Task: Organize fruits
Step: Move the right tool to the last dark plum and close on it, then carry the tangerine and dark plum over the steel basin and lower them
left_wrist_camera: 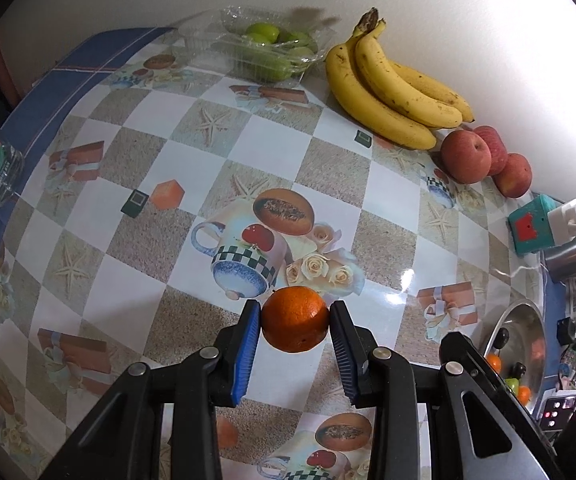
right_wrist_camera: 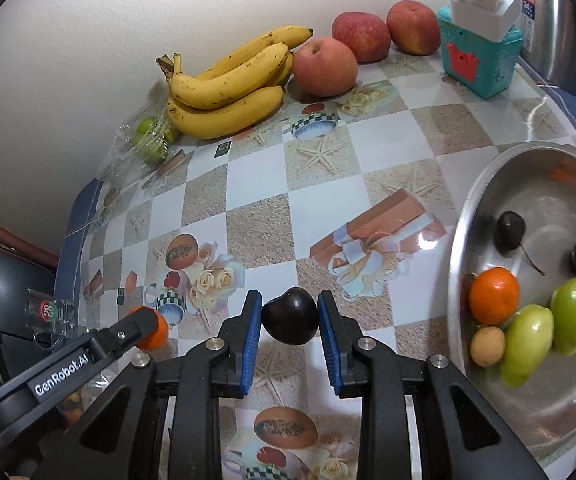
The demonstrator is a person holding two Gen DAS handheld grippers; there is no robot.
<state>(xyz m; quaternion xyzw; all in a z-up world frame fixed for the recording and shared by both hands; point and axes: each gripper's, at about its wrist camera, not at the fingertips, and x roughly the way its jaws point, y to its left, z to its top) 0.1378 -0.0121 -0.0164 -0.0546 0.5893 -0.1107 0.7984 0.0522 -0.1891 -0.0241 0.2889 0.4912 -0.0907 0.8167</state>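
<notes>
A dark plum (right_wrist_camera: 290,316) is clamped between the pads of the right gripper (right_wrist_camera: 290,314), raised above the bench (right_wrist_camera: 320,184); an orange (left_wrist_camera: 295,319) is gripped likewise by the left gripper (left_wrist_camera: 295,320). The metal bowl (right_wrist_camera: 472,208) lies to the right of the right gripper, which is judged the nearer.

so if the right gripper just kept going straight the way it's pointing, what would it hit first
Likely the bare patterned tabletop: the right gripper, shut on a dark plum, points steeply down, and nothing shows beyond it. Depth is unclear.
</notes>
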